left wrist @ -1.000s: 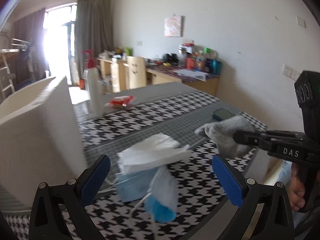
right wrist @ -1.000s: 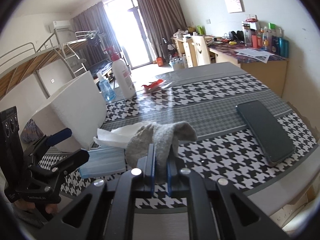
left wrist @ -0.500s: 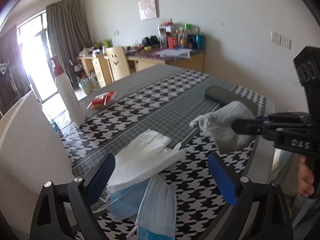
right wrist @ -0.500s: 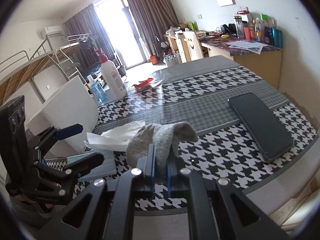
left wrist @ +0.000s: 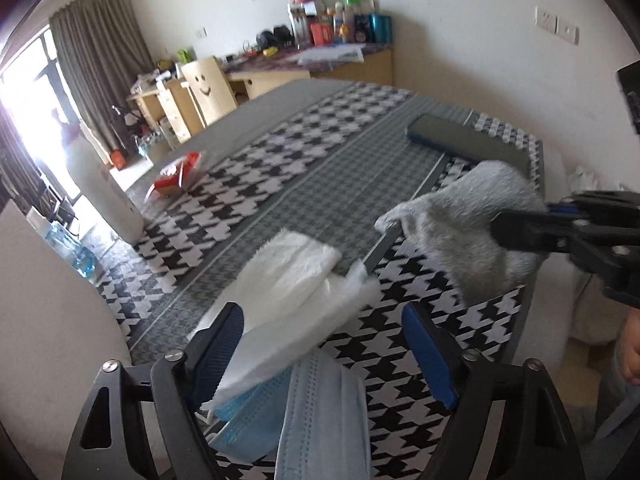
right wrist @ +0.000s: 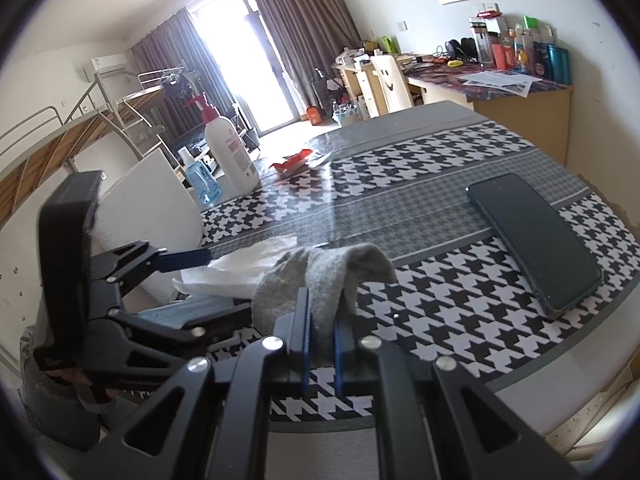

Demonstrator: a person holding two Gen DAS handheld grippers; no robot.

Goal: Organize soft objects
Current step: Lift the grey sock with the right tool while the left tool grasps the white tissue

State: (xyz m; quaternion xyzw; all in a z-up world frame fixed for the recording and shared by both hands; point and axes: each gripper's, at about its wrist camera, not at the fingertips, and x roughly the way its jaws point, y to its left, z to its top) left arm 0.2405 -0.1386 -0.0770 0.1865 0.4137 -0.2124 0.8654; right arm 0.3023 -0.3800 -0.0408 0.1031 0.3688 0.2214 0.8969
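Observation:
My right gripper (right wrist: 320,320) is shut on a grey sock (right wrist: 320,276) and holds it just above the houndstooth tablecloth; the sock also shows in the left wrist view (left wrist: 472,236). My left gripper (left wrist: 324,332) is open, its blue pads either side of a white tissue (left wrist: 296,300) that lies over blue face masks (left wrist: 316,424). The tissue (right wrist: 248,268) and a mask (right wrist: 184,312) sit left of the sock in the right wrist view, with the left gripper (right wrist: 200,284) around them.
A white box (right wrist: 152,208) stands at the table's left. A dark phone (right wrist: 532,236) lies right of the sock. A white pump bottle (right wrist: 232,152), a small blue bottle (right wrist: 200,180) and a red wrapper (right wrist: 294,160) sit further back.
My left gripper has moved forward and swung right, closer over the tissue and masks. The right gripper still holds the sock in about the same place.

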